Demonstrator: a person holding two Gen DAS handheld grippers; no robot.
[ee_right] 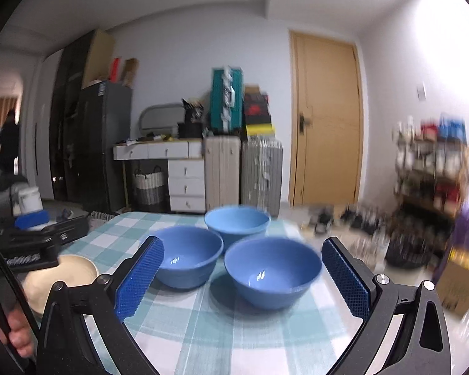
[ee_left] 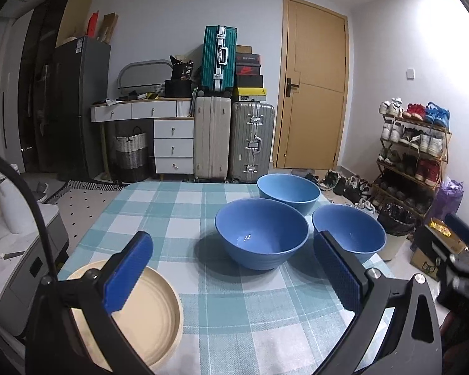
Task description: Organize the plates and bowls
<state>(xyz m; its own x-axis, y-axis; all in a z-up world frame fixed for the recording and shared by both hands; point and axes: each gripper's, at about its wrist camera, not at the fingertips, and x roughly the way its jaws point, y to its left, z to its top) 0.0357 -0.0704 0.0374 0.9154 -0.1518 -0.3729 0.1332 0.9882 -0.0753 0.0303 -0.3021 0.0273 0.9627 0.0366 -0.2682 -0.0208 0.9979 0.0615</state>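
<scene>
Three blue bowls stand apart on the checked tablecloth (ee_left: 178, 215): a middle bowl (ee_left: 261, 236), a far bowl (ee_left: 288, 191) and a right bowl (ee_left: 356, 234). A beige plate (ee_left: 153, 312) lies at the near left. My left gripper (ee_left: 234, 247) is open and empty above the table, its left finger over the plate. My right gripper (ee_right: 242, 254) is open and empty, facing the right bowl (ee_right: 272, 270), with the middle bowl (ee_right: 189, 254), the far bowl (ee_right: 237, 223) and the plate (ee_right: 75, 270) beyond or beside it. The right wrist view is blurred.
The table's right edge drops to a floor with a bin (ee_left: 394, 228), boxes and a shoe rack (ee_left: 412, 153). Suitcases (ee_left: 234, 137), a drawer unit and a door (ee_left: 312, 93) stand behind. The left gripper's body (ee_right: 40, 240) shows at the left of the right wrist view.
</scene>
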